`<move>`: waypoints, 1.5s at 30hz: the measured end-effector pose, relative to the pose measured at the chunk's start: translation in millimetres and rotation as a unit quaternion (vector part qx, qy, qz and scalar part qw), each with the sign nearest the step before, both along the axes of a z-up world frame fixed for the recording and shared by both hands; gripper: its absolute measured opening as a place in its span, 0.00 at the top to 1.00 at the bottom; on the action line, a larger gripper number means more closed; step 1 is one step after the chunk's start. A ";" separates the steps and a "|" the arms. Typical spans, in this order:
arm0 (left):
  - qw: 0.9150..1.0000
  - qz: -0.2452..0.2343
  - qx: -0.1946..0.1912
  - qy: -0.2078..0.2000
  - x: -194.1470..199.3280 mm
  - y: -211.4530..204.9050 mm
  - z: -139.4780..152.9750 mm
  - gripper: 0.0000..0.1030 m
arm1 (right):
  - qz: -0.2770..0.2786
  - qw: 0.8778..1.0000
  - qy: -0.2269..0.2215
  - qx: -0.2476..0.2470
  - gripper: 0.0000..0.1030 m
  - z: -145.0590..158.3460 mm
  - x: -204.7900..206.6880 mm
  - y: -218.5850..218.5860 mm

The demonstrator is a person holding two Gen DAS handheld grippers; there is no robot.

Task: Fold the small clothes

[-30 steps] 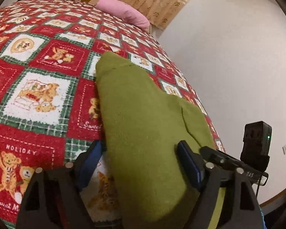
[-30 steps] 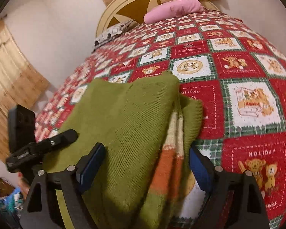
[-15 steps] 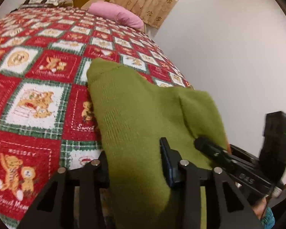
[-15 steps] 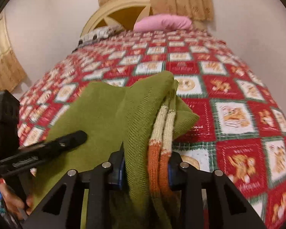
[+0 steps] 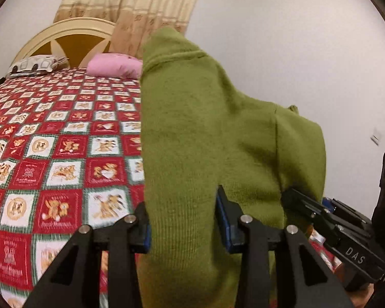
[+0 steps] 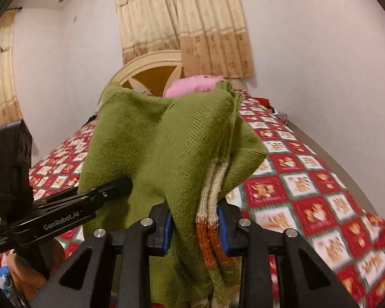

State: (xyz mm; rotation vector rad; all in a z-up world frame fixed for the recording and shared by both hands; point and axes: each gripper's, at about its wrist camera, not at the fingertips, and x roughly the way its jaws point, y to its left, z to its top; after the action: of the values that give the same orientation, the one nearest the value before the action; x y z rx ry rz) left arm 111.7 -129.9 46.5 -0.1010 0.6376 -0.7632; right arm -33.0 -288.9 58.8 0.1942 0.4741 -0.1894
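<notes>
The green sweater (image 5: 207,133) hangs in the air above the bedspread (image 5: 64,154), pinched at one edge by both tongs. The left gripper (image 5: 183,227) is clenched on a thick fold of plain green knit; its jaws have just been closing with that cloth between them. The right gripper (image 6: 193,228) likewise has just been closing and now grips a bunched fold. Only the right wrist view shows the ribbed band of cream and orange stripes (image 6: 210,205) running down that fold, and a hand (image 6: 30,274) low at the left. The knit is soft and finely ribbed, draped in rounded folds. Beyond the sweater lie a pink pillow (image 5: 112,65), the curved cream headboard (image 5: 64,29) and patterned beige curtains (image 6: 182,20).
</notes>
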 end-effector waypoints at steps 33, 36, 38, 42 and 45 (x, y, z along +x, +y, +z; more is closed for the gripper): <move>0.980 -0.089 0.091 0.155 -18.9 -219.6 -97.8 0.24 | -0.171 0.975 0.130 0.048 0.59 -104.6 -117.4 -222.4; 0.975 -0.103 0.069 0.187 -19.4 -204.4 -97.2 0.21 | -0.181 0.971 0.115 0.109 0.51 -109.2 -138.9 -233.4; 0.976 -0.111 0.058 0.178 -31.2 -184.4 -87.8 0.21 | -0.195 0.969 0.085 0.125 0.51 -103.4 -161.3 -229.6; 0.983 -0.114 0.026 0.143 -61.7 -136.8 -76.1 0.11 | -0.231 0.968 0.050 0.084 0.50 -77.8 -216.7 -193.9; 0.978 -0.132 0.009 0.161 -76.0 -115.9 -83.4 0.10 | -0.196 0.973 0.045 0.114 0.49 -77.5 -237.2 -168.3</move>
State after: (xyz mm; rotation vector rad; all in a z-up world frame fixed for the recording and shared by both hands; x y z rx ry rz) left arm 35.6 -245.7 -36.8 -0.1257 0.9788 -1.0081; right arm -270.2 -457.2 -18.7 0.5063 0.5454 -0.5339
